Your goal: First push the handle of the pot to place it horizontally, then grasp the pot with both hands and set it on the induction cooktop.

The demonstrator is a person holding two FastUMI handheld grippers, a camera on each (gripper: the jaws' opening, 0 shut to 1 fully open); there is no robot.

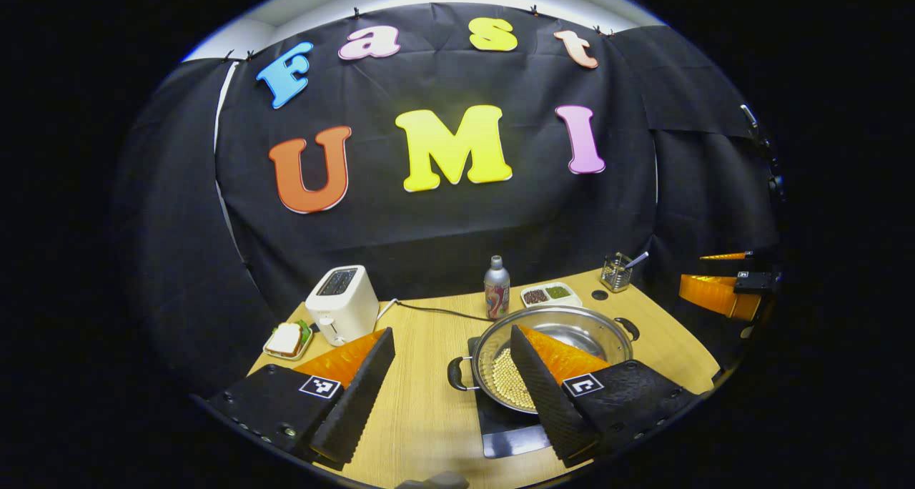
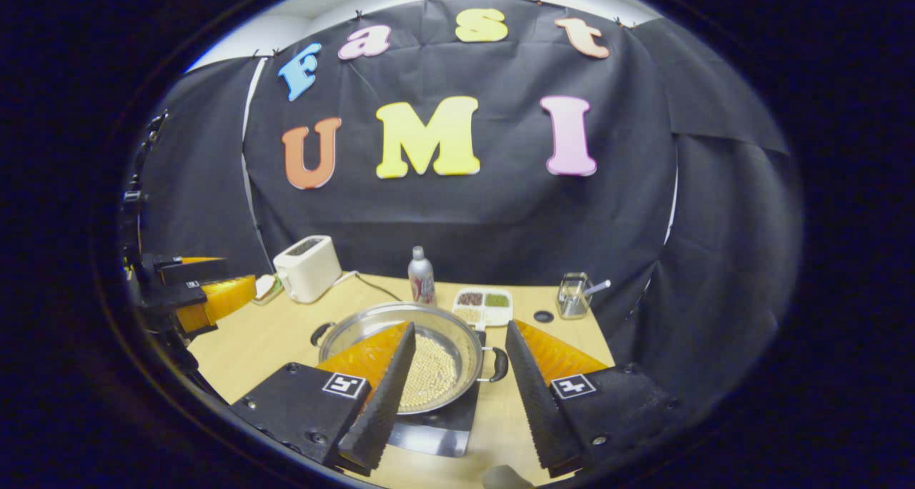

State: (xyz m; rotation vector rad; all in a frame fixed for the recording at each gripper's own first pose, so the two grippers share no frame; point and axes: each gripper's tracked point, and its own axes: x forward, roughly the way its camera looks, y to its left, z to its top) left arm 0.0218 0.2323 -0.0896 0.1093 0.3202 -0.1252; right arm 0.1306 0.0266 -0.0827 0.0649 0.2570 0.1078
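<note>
Steel pot (image 1: 550, 349) with pale beans in its base already sits on the dark induction cooktop (image 1: 511, 432), just ahead of the left gripper (image 1: 452, 389) and partly behind its right-hand finger, and ahead of the right gripper (image 2: 457, 392) behind its left-hand finger; both claws stand spread wide, holding nothing. If either claw swings inward, a finger could likely knock a loop handle (image 2: 497, 364) or the rim and skid the pot off the glass, spilling beans. No brand or label is readable; the bottle (image 1: 497, 287) beyond carries print too small to make out.
</note>
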